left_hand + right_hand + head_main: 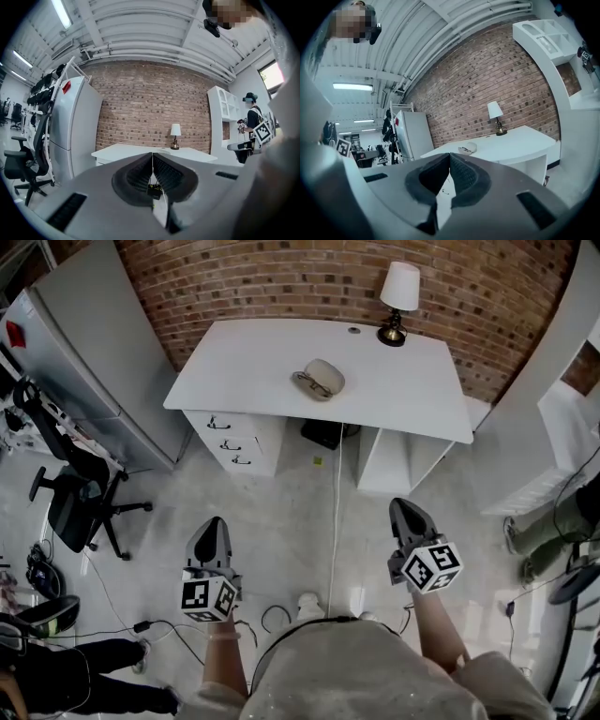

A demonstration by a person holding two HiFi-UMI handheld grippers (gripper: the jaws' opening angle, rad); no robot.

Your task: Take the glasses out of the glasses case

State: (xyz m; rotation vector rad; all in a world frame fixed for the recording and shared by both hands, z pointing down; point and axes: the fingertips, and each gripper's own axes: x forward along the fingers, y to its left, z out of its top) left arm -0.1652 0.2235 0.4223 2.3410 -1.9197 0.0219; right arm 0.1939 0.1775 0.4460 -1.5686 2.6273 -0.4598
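A beige glasses case (323,376) lies open near the middle of the white desk (244,352), with the glasses (307,383) at its left edge; the case (469,147) shows small in the right gripper view. My left gripper (213,529) hangs over the floor well short of the desk, jaws together with nothing in them (152,154). My right gripper (406,514) is also over the floor in front of the desk, shut and empty (450,154). Both point level toward the desk.
A table lamp (397,298) stands at the desk's back right. A drawer unit (236,440) sits under the desk at left, and a cable (336,512) runs down the floor. An office chair (80,502) and a grey cabinet (84,352) are at left; another person stands at right (251,126).
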